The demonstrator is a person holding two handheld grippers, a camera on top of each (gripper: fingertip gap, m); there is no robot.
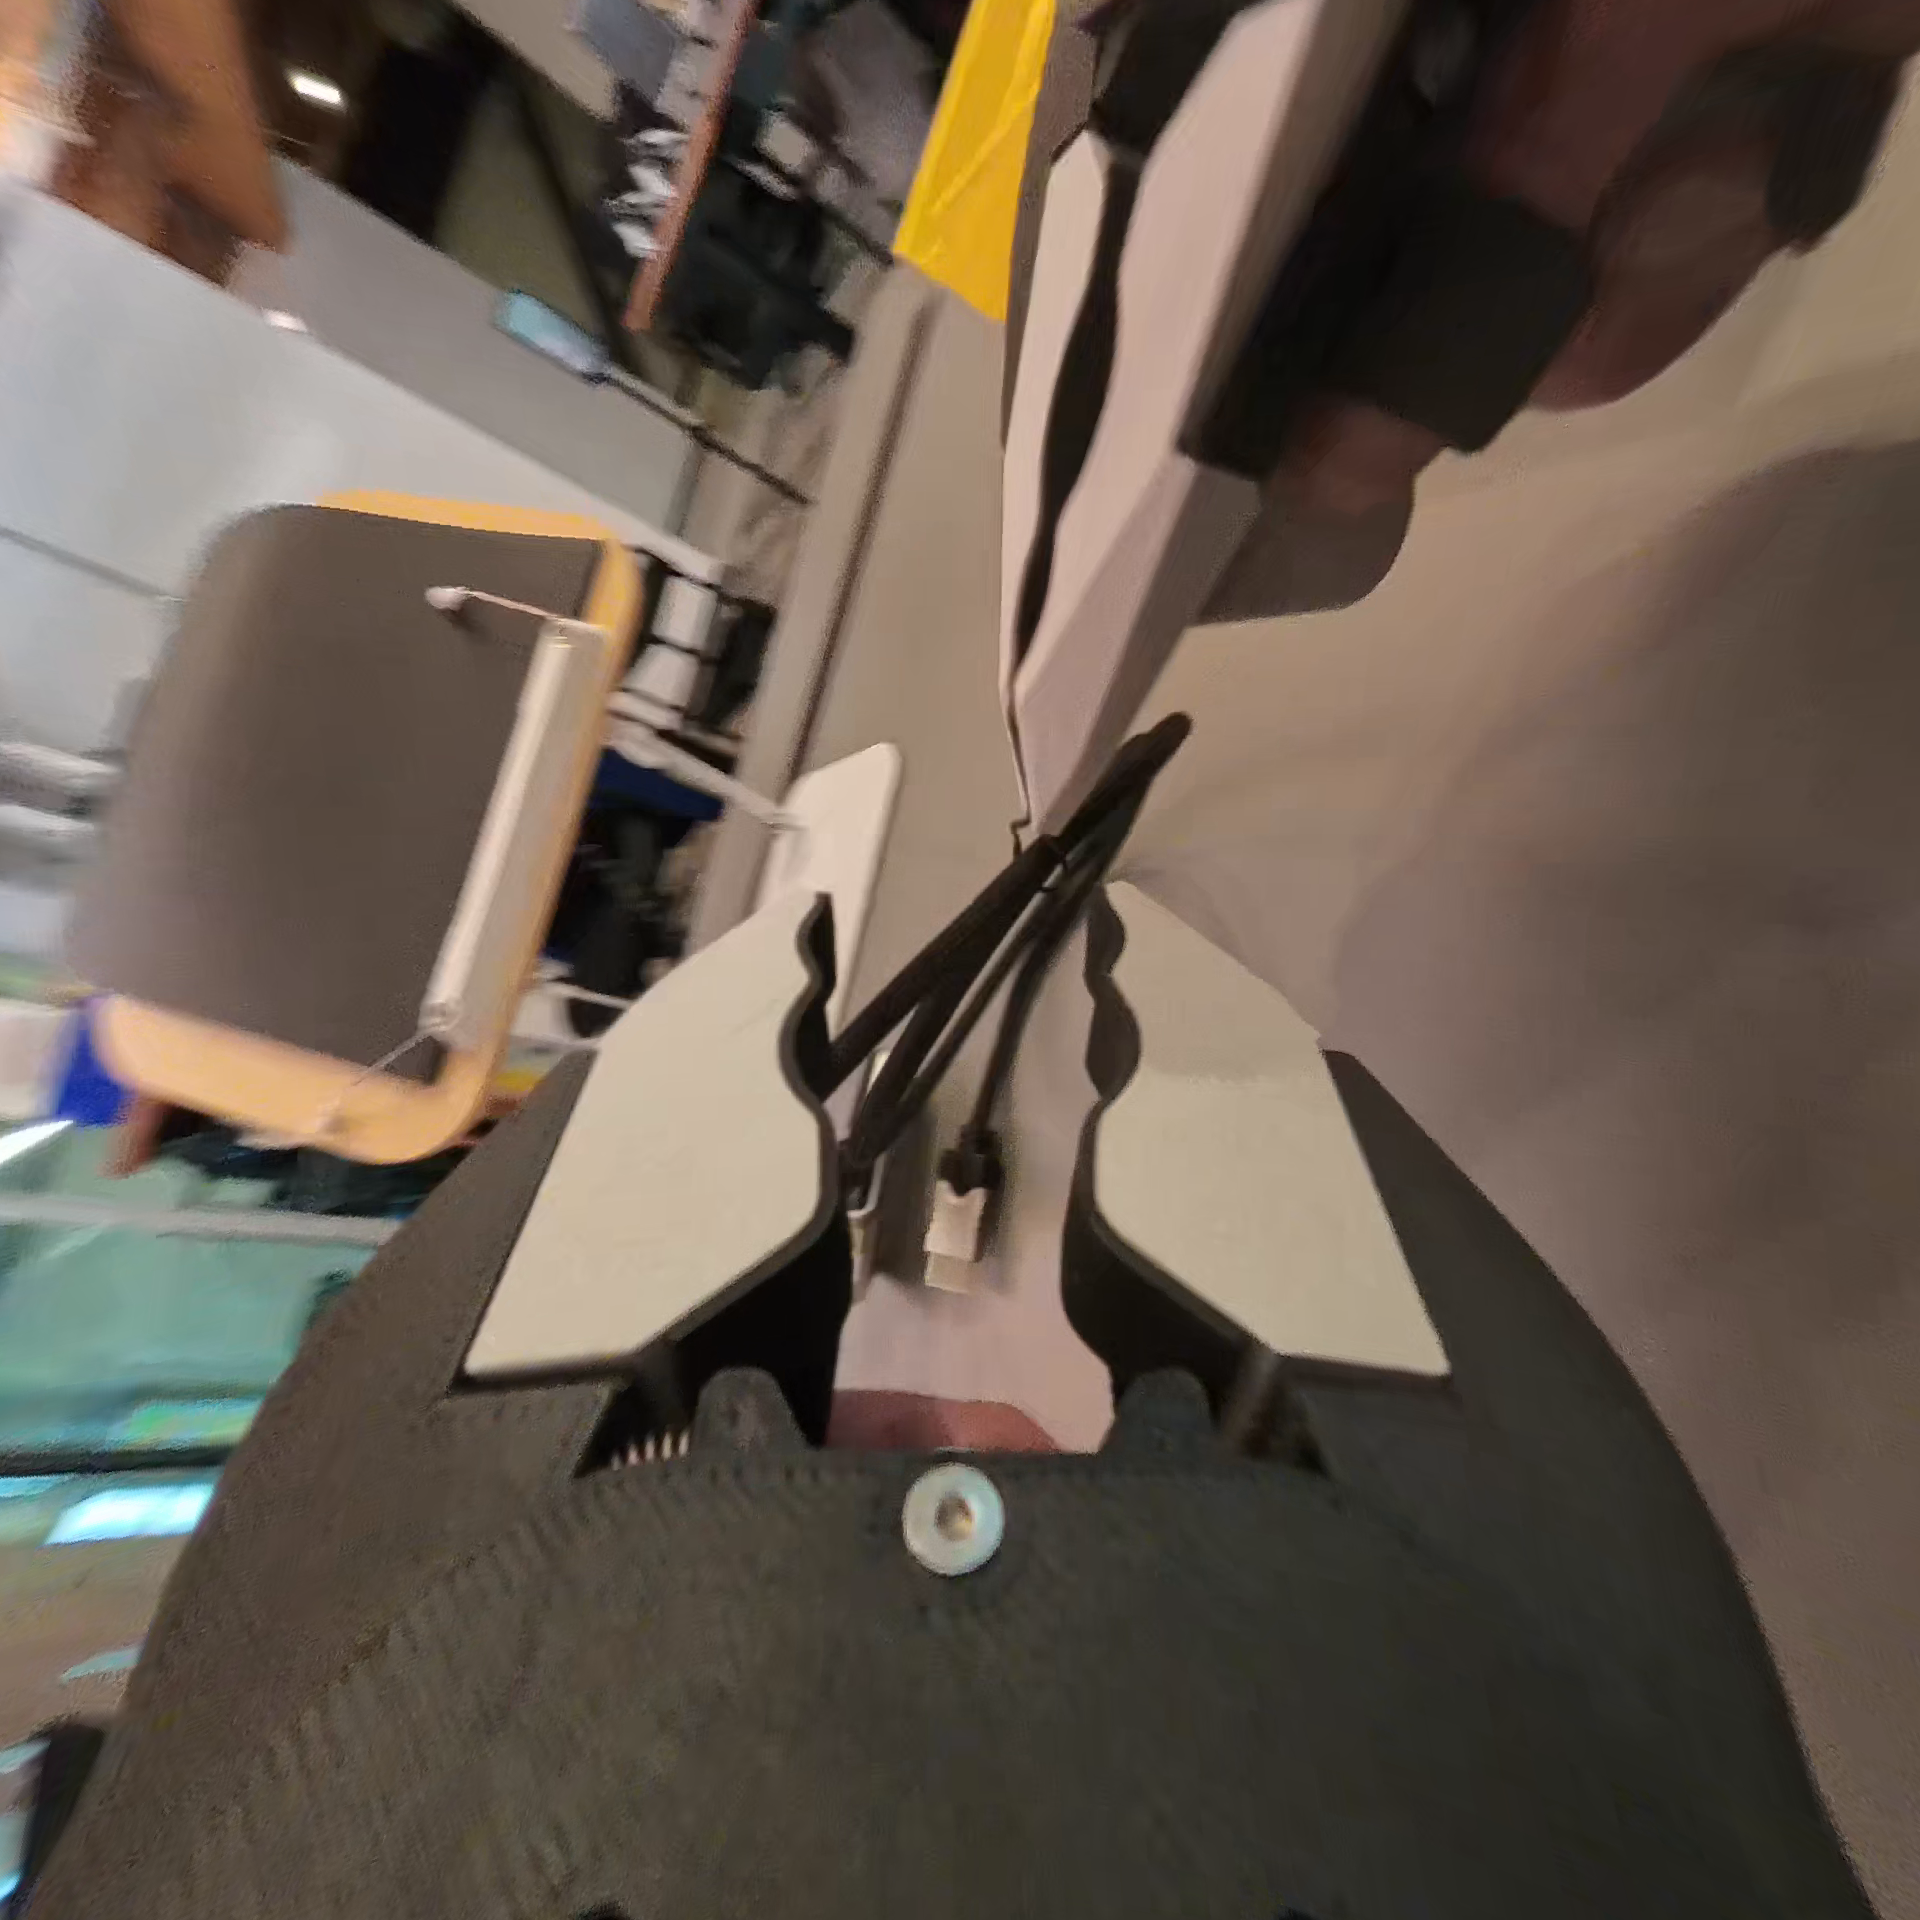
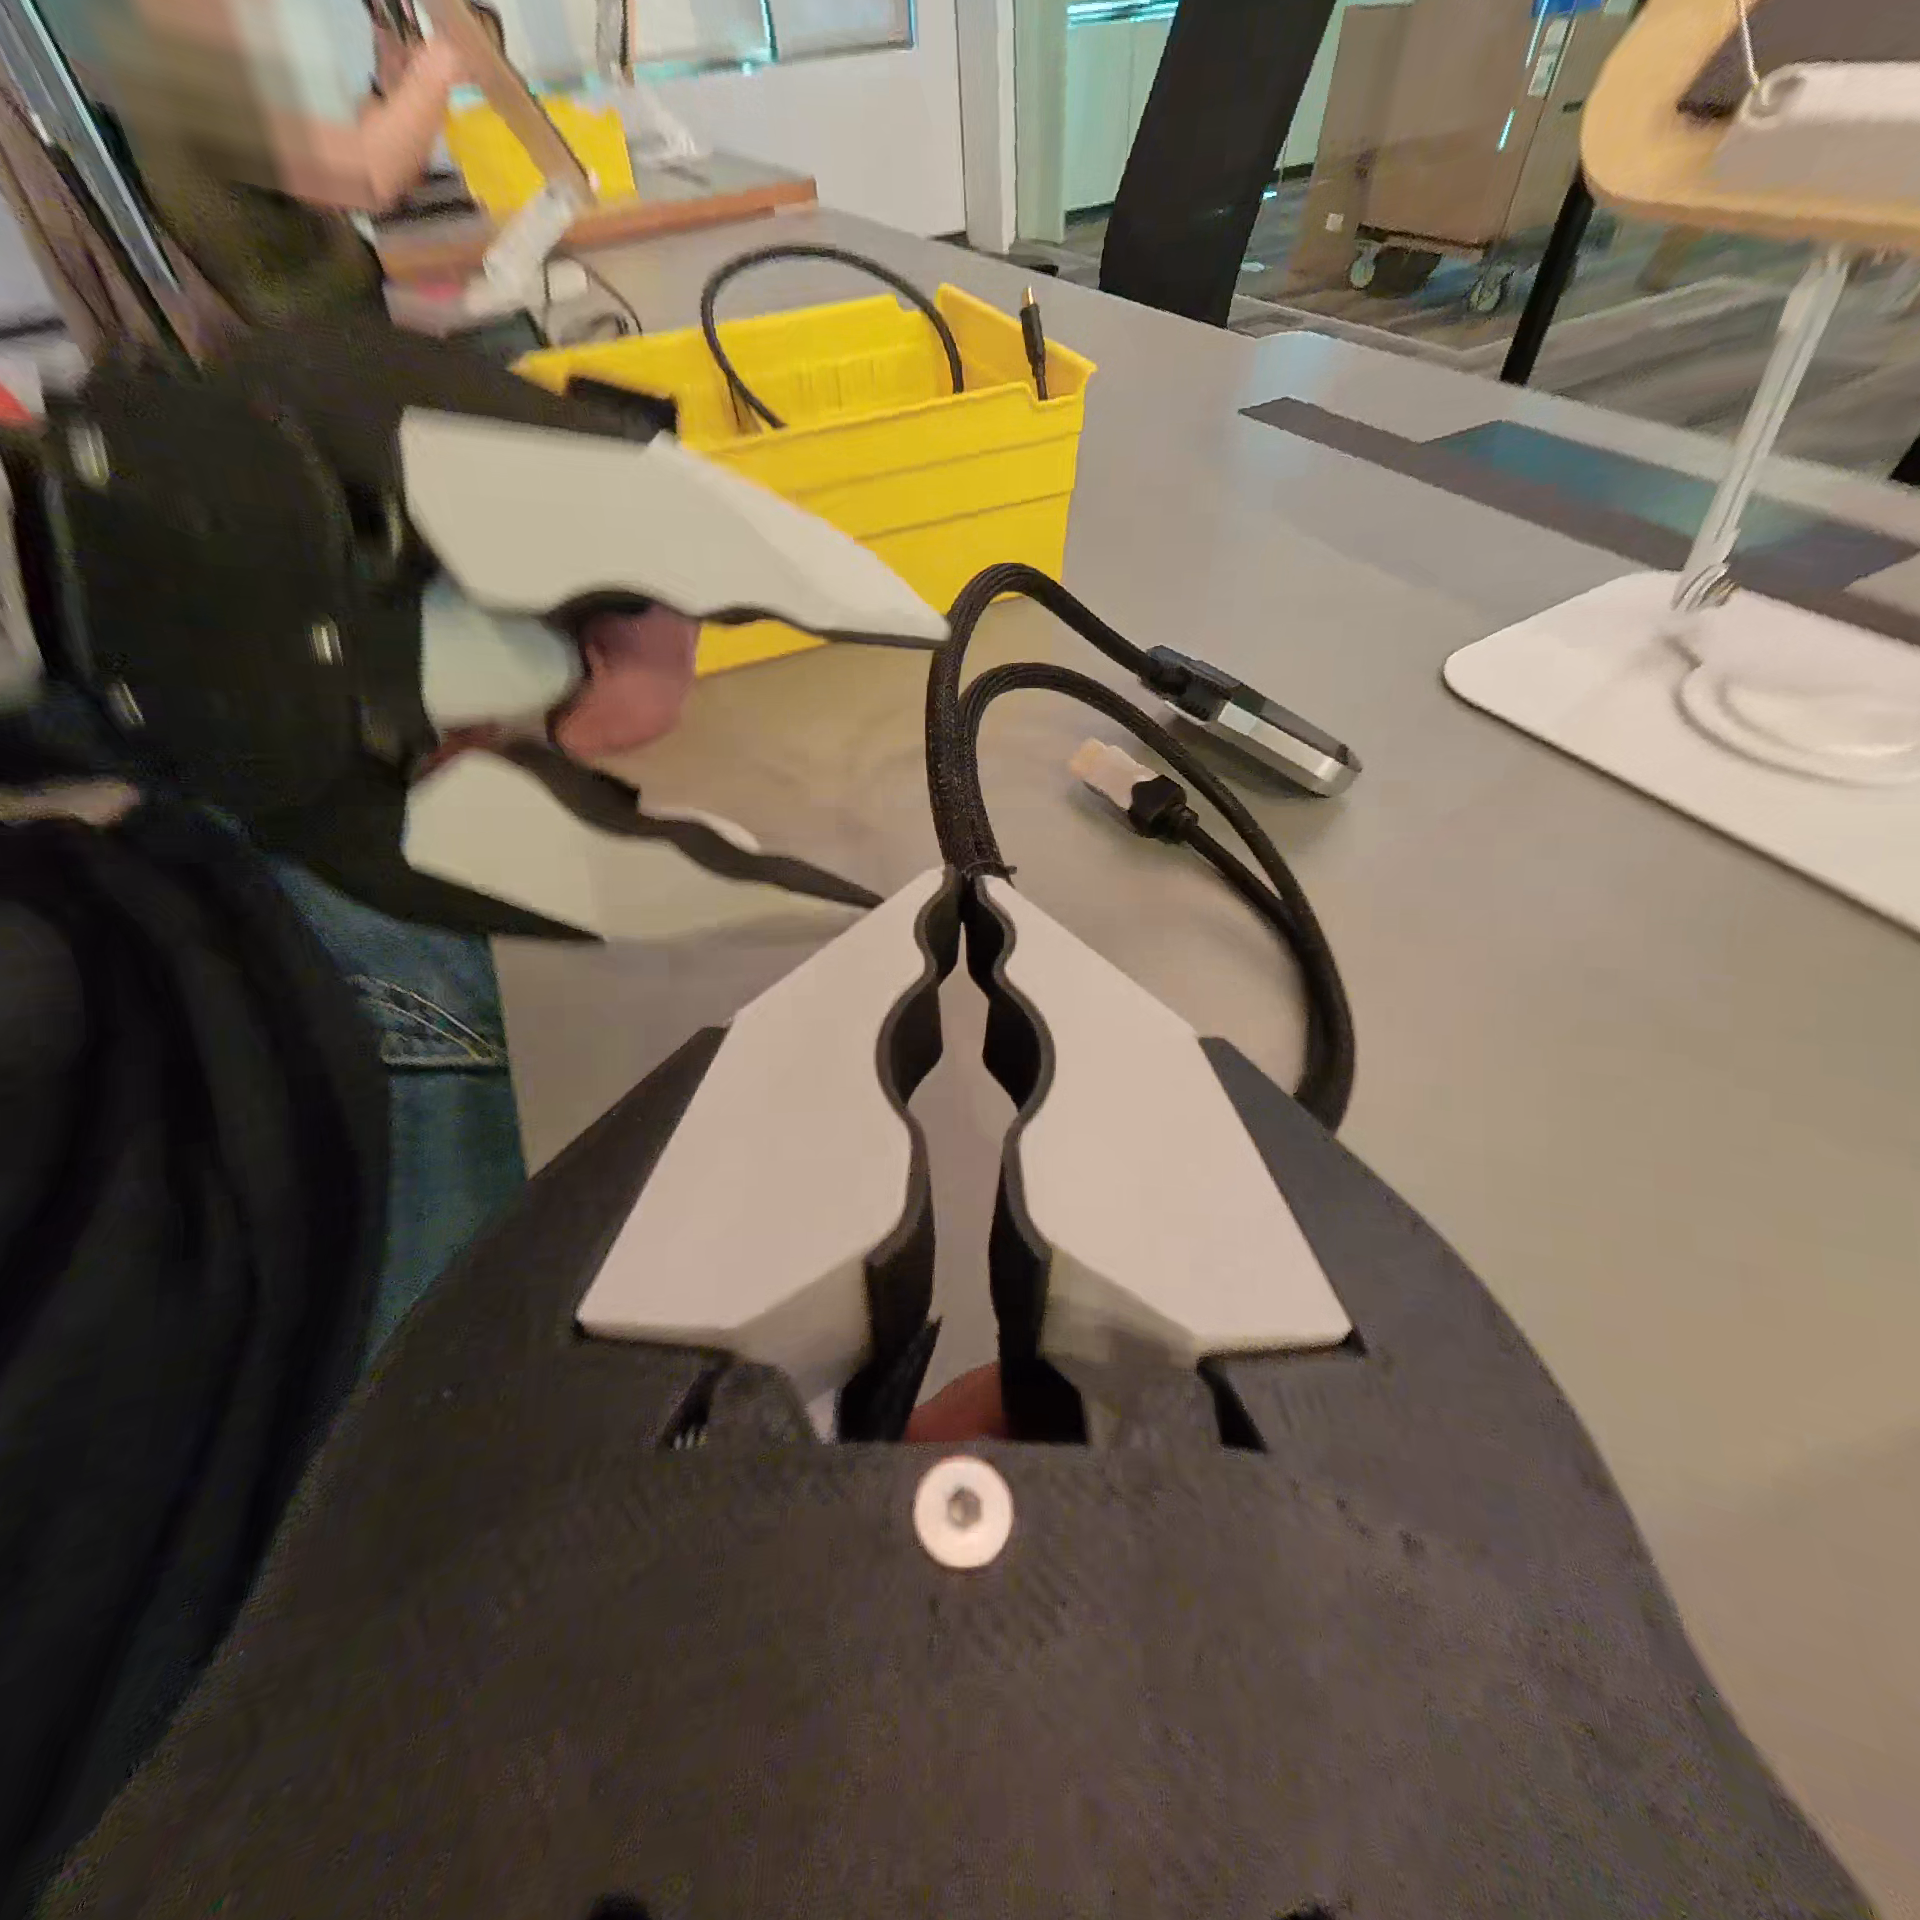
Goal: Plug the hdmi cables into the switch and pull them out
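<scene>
My right gripper [image 2: 971,883] is shut on a bundle of black braided HDMI cables [image 2: 961,748] at its fingertips. One cable is plugged into the small silver and black switch [image 2: 1262,743] on the grey table. Another ends in a loose silver plug [image 2: 1112,774] lying beside the switch. My left gripper [image 1: 961,914] is open and empty, and the cables [image 1: 935,997] run ahead between its fingers. Beyond them lie the loose plug [image 1: 951,1236] and the switch [image 1: 868,1195], partly hidden. The right gripper [image 1: 1023,810] also shows in the left wrist view, and the left gripper [image 2: 906,767] in the right wrist view, just left of the cables.
A yellow bin [image 2: 883,447] holding more cables stands behind on the grey table [image 2: 1558,1039]. A white stand base [image 2: 1662,707] with a wooden-rimmed top [image 2: 1714,156] sits at the right. A person's jeans [image 2: 436,1018] are at the table's left edge. Left and right tips are no more than a few centimetres apart. My left gripper's tips are some 15 cm from the loose plug [image 1: 951,1236]. The right camera catches it too, in the right wrist view [image 2: 1102,766].
</scene>
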